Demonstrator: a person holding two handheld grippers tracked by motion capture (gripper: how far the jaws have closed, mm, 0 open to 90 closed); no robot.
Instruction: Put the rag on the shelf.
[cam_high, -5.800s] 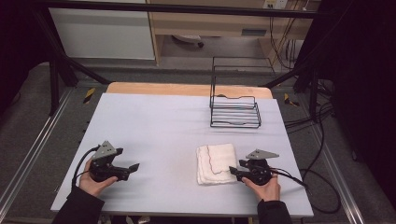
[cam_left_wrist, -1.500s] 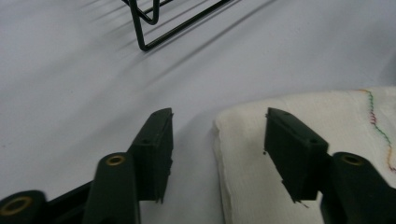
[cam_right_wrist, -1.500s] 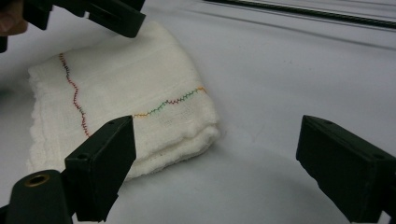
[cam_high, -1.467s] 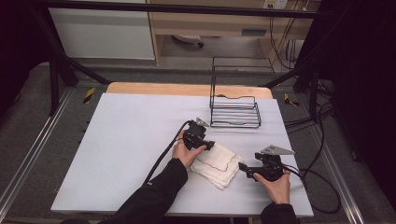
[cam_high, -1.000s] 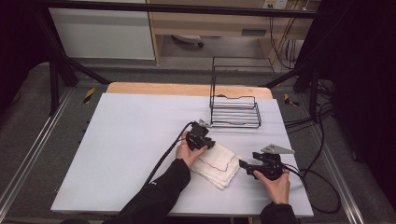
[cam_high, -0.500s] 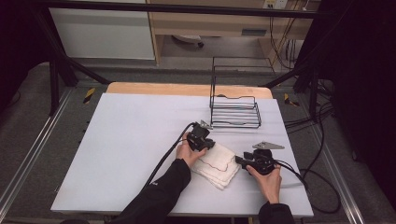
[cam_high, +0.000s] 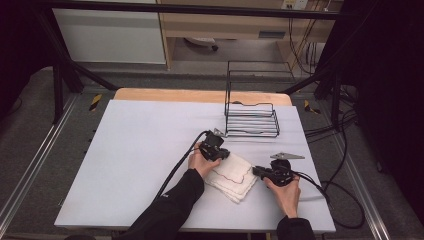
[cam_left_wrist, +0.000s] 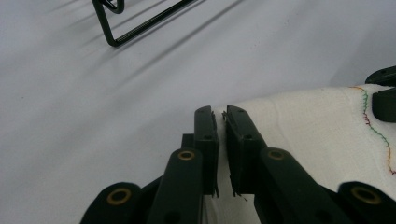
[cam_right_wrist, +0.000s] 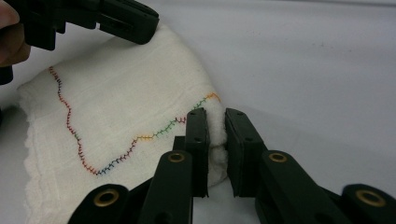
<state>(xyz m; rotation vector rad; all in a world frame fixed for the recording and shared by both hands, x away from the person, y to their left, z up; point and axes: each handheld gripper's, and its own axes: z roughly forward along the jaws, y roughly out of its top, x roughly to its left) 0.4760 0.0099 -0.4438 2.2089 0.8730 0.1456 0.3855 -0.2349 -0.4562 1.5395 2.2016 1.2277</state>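
A white folded cloth (cam_high: 232, 175) with a many-coloured stitched seam lies on the grey table, right of the middle. My left gripper (cam_high: 226, 155) is at its far left corner. Its jaws have just been closing and pinch the cloth's edge (cam_left_wrist: 317, 126), pads (cam_left_wrist: 205, 128) almost together. My right gripper (cam_high: 256, 171) is at the cloth's right corner. Its jaws have just been closing too, and a bunched fold of cloth (cam_right_wrist: 126, 107) sits squeezed between its pads (cam_right_wrist: 196, 135). The left gripper (cam_right_wrist: 126, 21) shows across the cloth in the right gripper view.
A black wire rack (cam_high: 251, 107) stands behind the cloth near the table's back right, and its foot (cam_left_wrist: 135, 23) shows in the left gripper view. Cables trail from both grippers across the table (cam_high: 125, 150) and off its right edge.
The right gripper slid left onto the cloth's right corner and its jaws came together on it. The left gripper stayed at the far corner, its jaws narrowing slightly.
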